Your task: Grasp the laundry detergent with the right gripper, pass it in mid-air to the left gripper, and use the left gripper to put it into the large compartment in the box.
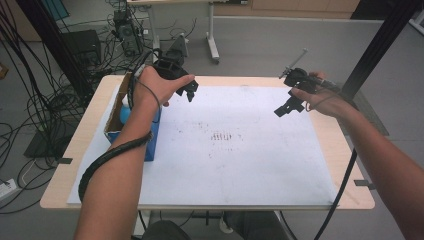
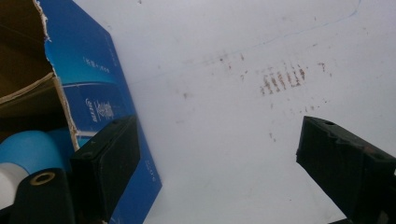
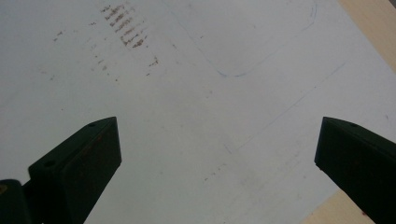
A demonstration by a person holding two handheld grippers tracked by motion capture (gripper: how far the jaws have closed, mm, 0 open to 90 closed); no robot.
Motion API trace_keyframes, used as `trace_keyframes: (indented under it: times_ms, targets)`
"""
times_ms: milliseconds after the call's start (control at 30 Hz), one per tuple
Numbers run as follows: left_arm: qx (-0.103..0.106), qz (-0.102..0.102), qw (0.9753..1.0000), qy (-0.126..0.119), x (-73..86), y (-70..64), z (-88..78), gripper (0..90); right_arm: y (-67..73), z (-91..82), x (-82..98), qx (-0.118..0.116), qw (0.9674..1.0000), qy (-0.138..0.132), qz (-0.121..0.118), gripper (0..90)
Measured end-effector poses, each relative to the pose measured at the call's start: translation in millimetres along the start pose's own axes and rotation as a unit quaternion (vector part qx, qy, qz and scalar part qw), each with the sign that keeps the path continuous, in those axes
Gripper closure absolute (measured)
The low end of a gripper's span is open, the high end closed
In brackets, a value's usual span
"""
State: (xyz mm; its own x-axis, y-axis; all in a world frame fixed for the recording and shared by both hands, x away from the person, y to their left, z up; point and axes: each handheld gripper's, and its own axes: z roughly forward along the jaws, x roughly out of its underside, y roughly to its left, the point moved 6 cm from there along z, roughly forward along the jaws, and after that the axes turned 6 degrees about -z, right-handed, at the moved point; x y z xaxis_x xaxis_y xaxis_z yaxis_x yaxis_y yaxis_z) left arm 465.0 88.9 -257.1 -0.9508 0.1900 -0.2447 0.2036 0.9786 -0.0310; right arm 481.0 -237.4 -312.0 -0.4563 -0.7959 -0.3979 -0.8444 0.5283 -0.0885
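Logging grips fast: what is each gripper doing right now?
Left gripper: open, holding nothing, beside the blue cardboard box.
Right gripper: open, holding nothing, above the white paper sheet.

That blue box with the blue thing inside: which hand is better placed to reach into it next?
Probably the left. Its tongs hang open right beside the blue box, with the blue object showing inside. The right tongs, also open, are across the white sheet.

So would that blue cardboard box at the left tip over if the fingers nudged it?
Probably it would slide or tip easily: the blue cardboard box looks thin-walled, with a torn top edge, so likely light. It may also dent if squeezed. The blue and white object inside might add some weight, but what it is isn't clear.
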Motion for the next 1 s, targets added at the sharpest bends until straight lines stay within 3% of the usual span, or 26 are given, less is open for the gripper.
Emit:
trace_keyframes:
  times_ms: [233, 1000]
  targets:
    - [-0.001, 0.000, 1.0000, 0.002, 0.0, -1.1, 5.0, 14.0, 0.1, 1.2, 0.5, -0.001, 1.0000, 0.002, 0.001, 0.4]
    - [-0.005, -0.008, 0.9999, -0.011, 5.7, 1.2, -0.2, 13.3, 3.2, 1.9, 2.6, 0.001, 1.0000, 0.003, 0.001, 0.4]
